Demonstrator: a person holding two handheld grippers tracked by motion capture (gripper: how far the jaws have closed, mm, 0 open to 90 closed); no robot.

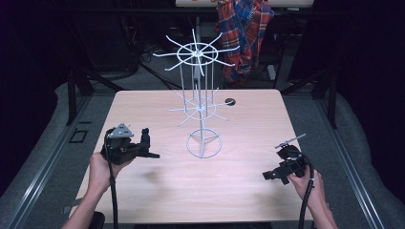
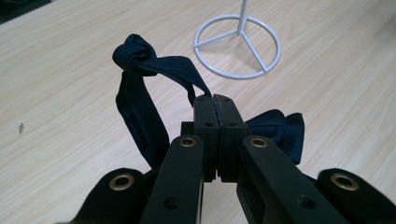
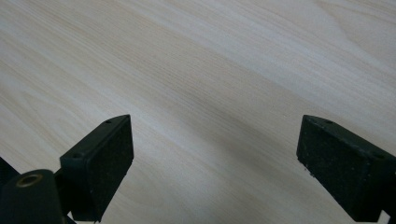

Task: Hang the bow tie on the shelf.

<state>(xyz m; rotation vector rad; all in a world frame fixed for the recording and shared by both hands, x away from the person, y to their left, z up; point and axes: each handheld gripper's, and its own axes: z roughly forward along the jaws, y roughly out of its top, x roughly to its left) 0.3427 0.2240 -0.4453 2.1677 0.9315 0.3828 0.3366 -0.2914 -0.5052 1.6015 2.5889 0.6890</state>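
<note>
A dark navy cloth band (image 2: 140, 56), knotted at one end, hangs from my left gripper (image 2: 215, 99), whose jaws are pressed together on the cloth. In the high view the left gripper (image 1: 149, 151) sits over the table's left side and the band (image 1: 145, 135) sticks up beside it. A white wire rack (image 1: 197, 51) with hooked arms in two tiers stands mid-table on a ring base (image 2: 237, 45). My right gripper (image 1: 268, 175) hovers near the front right of the table. Its jaws (image 3: 217, 142) are wide apart over bare wood, with nothing between them.
The light wooden table (image 1: 239, 191) has a small dark round hole (image 1: 230, 101) behind the rack. A plaid shirt (image 1: 246, 33) hangs beyond the far edge. Dark floor and metal frames surround the table.
</note>
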